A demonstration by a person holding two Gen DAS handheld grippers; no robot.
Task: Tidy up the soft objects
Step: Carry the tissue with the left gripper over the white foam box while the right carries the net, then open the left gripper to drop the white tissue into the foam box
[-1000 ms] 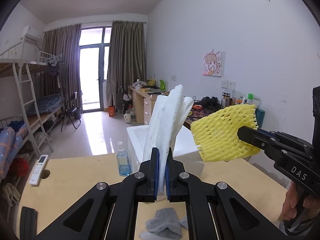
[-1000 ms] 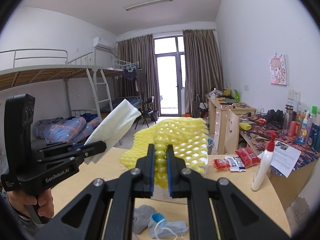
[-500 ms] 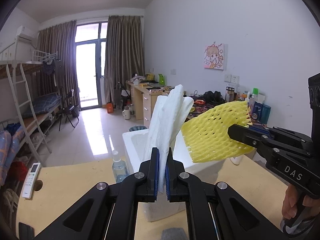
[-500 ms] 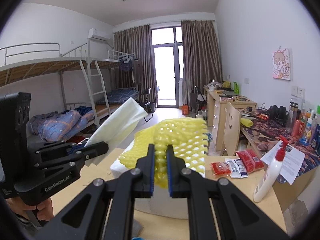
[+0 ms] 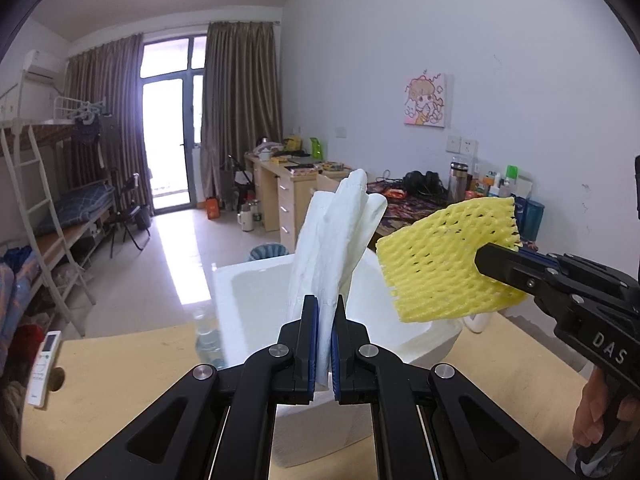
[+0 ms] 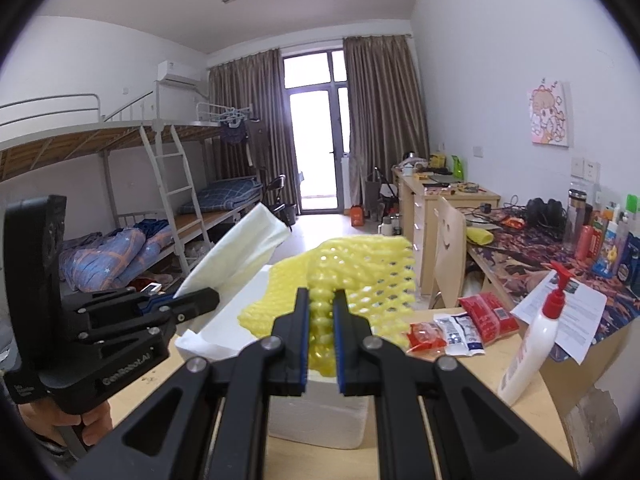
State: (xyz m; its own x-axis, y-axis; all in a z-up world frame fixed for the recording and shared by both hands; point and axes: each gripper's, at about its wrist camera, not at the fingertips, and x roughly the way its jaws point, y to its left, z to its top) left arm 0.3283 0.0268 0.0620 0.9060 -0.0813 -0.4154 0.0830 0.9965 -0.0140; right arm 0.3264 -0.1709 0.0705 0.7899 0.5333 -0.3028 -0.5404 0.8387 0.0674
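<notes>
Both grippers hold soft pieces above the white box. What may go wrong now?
1. The white foam sheet stands tall in the left gripper; released, it may tip over the white box rim.
2. The yellow foam net in the right gripper is close beside the sheet; they may snag.

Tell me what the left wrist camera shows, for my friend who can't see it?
The left gripper pinches a white foam sheet over an open white foam box on a wooden table. Beside it, the right gripper holds a yellow foam net.

Yellow foam net (image 5: 442, 266), white foam sheet (image 5: 334, 240), matt foam box (image 5: 248, 300), wooden table (image 5: 120, 368)
</notes>
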